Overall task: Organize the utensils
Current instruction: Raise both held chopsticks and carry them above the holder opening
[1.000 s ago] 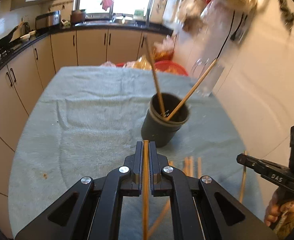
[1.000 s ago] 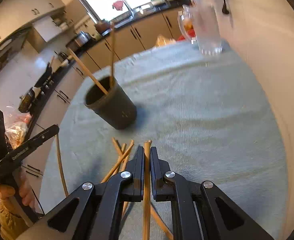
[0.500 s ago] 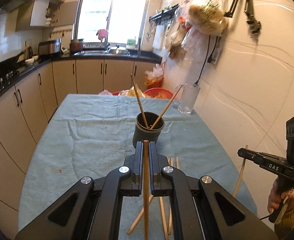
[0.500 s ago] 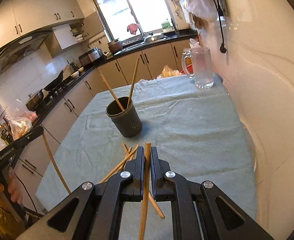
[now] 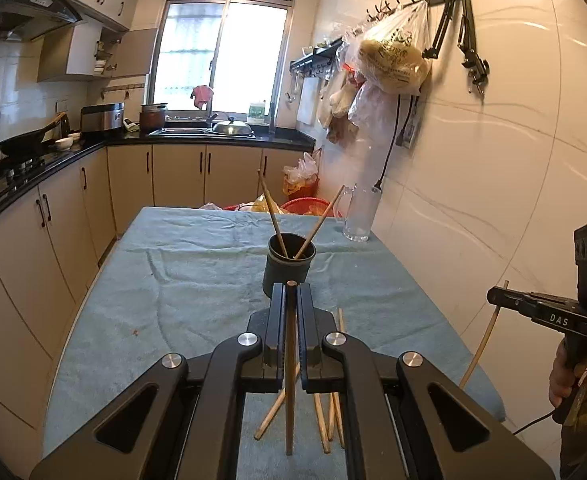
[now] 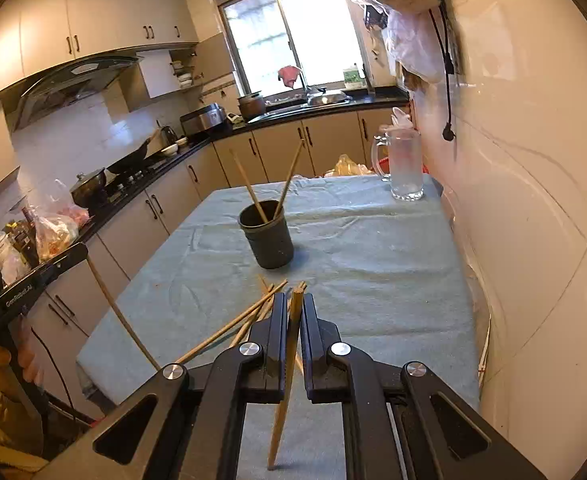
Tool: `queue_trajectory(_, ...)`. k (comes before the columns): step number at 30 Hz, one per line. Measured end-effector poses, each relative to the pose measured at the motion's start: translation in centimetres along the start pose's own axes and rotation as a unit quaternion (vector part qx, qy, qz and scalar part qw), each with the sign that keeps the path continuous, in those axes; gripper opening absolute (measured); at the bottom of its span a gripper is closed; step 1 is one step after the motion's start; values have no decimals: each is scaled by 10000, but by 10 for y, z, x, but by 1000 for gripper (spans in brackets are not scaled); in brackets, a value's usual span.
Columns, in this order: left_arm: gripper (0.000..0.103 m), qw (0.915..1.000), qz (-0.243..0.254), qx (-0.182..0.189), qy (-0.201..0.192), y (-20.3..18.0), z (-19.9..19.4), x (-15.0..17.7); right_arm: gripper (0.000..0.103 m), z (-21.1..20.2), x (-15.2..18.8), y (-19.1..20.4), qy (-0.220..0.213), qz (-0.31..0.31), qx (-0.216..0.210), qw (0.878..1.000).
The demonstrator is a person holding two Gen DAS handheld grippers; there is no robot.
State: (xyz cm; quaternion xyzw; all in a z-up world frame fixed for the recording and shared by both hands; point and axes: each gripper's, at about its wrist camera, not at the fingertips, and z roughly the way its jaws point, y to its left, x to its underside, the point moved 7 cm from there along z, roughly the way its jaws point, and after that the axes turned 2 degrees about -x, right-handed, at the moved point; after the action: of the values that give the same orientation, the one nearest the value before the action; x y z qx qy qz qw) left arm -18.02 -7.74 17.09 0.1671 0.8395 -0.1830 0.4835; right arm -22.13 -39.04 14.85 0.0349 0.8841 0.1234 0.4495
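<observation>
A dark round holder stands mid-table on the teal cloth with two wooden chopsticks leaning in it. My left gripper is shut on a wooden chopstick that hangs down between its pads, short of the holder. My right gripper is shut on another chopstick, also back from the holder. Several loose chopsticks lie on the cloth under both grippers. Each gripper shows in the other's view, with its chopstick pointing down: right gripper, left gripper.
A glass mug stands at the table's far right corner by the tiled wall. A red basket sits beyond the far edge. Cabinets and a stove counter run along the left. Bags hang from wall hooks.
Both grippers have pulled back and risen from the holder, each carrying its chopstick. The holder now looks smaller and farther, and more of the kitchen shows.
</observation>
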Motion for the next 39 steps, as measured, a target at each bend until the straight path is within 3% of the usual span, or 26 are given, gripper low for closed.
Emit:
queue_trajectory(11, 5, 9997, -14, 193, -128, -2, -17, -8, 6, -7, -9, 17, -148, -152, -127, 9997)
queue_trajectory(20, 5, 9994, -23, 235, -263, 2, -5, -48, 6, 6, -39, 21, -334, -138, -128, 9993)
queue_trajectory(29, 5, 9984, 51, 40, -568, 4, 29, -113, 6, 24, -104, 37, -764, -167, -236, 9967)
queue_trajectory(39, 5, 9965, -395, 7, -741, 9, 103, -180, 6, 72, -182, 38, -1327, 122, -342, 9905)
